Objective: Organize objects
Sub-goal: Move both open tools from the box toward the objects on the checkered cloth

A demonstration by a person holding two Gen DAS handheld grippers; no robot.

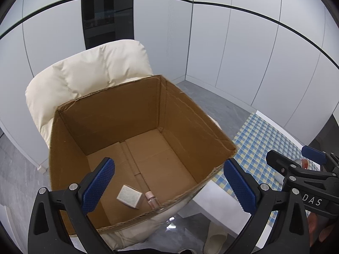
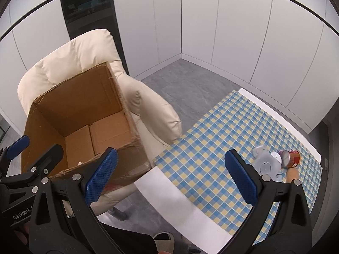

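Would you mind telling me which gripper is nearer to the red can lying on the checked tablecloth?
Right. The right gripper hovers over the tablecloth beside the red can; the left gripper hangs over the cardboard box.

Even, soft indoor light in both fisheye views, no harsh glare.

The white wall panels (image 1: 243, 42) are bright and evenly lit, fading to a dark vignette at all four corners of each frame. Straight panel seams bow strongly toward the edges. The cardboard box (image 1: 131, 114) is shaded inside, its lower left wall darkest. A small bright reflection sits on the grey floor (image 1: 171, 222) at lower centre of the left view. The box's right rim looks slightly smeared; the centres are sharp.
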